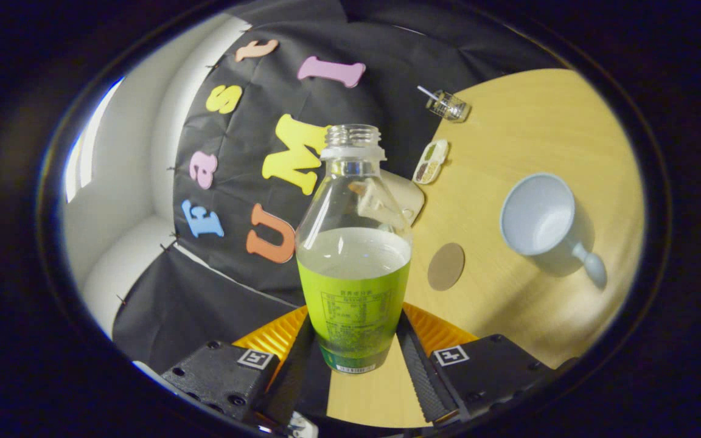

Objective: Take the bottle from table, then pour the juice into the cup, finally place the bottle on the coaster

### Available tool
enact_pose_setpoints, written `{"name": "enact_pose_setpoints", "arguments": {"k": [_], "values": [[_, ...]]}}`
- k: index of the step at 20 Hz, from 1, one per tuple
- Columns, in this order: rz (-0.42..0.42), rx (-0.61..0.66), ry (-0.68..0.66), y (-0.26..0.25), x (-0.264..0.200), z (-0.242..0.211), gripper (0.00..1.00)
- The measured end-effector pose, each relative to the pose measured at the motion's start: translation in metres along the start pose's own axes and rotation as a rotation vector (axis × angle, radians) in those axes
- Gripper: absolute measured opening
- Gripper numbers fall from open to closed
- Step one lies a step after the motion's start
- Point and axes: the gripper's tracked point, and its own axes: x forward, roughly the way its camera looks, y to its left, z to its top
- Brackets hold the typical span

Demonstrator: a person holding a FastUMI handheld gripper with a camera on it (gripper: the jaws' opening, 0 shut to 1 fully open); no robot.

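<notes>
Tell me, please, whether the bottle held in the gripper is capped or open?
Open: the bottle shows a bare threaded neck with no cap, and the gripper fingers press on both sides of its lower body.

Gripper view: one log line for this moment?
tongs shut on bottle | bottle uncapped, part full, lifted, tilted | cup empty, beyond | coaster bare | pour not started
</notes>
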Motion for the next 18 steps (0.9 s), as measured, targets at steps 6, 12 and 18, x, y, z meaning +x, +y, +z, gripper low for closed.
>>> {"name": "enact_pose_setpoints", "arguments": {"k": [6,12,18], "values": [[-0.073,-0.408,-0.064,0.011,0.001,0.016,0.81],[-0.171,-0.692,-0.128,0.025,0.012,0.032,0.81],[-0.281,-0.782,-0.115,0.007,0.075,0.039,0.81]]}}
